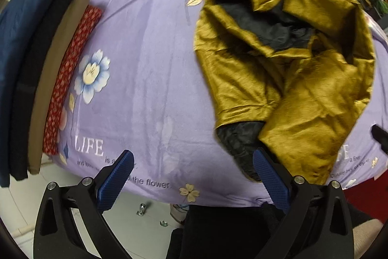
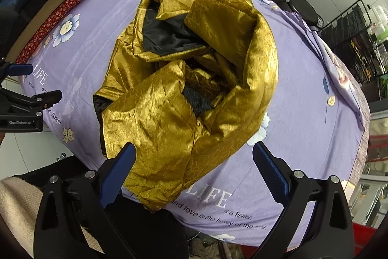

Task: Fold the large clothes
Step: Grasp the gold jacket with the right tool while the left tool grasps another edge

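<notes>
While we hold both tongs above the near edge, this is what we see:

Jacket: a gold satin jacket [image 2: 194, 79] with black lining lies crumpled in a heap on the lilac floral sheet [image 1: 145, 64], toward the right of the left wrist view and in the middle of the right wrist view.
Left tongs: our left tongs [image 1: 192, 180] stand wide apart — nothing between the blue pads; the right pad overlaps the jacket's black-lined sleeve end in the view, and we cannot tell whether it touches.
Right tongs: our right tongs [image 2: 194, 174] are spread wide too, empty, framing the jacket's near gold hem.
Surface: the sheet drapes a tabletop or bed — we cannot tell which.
Stack: folded clothes [image 1: 36, 64] in navy, black, tan and red print lie along the sheet's left edge, well apart from the jacket.
Print: "LIFE" is lettered near the front edge.
</notes>
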The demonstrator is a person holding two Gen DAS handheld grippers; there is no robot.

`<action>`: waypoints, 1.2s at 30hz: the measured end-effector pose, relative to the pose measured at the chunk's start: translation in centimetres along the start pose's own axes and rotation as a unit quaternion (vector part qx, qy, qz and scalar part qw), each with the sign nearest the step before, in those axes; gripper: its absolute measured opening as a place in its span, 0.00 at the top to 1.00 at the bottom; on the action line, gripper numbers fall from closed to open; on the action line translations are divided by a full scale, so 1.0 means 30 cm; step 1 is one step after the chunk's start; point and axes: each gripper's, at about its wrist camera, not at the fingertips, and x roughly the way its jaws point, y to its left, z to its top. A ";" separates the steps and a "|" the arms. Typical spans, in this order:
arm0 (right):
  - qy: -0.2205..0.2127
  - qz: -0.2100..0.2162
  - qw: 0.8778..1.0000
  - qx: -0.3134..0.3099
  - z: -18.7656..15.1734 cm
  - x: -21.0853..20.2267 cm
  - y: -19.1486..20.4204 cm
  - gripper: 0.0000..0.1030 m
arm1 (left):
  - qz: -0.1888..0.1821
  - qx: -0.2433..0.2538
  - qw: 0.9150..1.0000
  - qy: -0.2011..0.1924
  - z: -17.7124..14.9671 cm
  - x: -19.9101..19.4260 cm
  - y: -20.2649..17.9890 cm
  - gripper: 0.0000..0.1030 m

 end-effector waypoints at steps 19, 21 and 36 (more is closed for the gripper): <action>0.059 0.030 0.769 -0.636 0.423 0.480 0.676 0.07 | -0.110 -0.104 0.988 -0.008 -0.199 0.221 0.050 0.07; 0.074 0.014 0.692 -0.718 0.379 0.559 0.714 0.07 | -0.102 -0.093 0.990 -0.005 -0.230 0.230 0.032 0.07; 0.107 0.045 0.688 -0.716 0.381 0.616 0.517 0.88 | -0.119 -0.089 0.989 0.019 -0.209 0.282 -0.034 0.07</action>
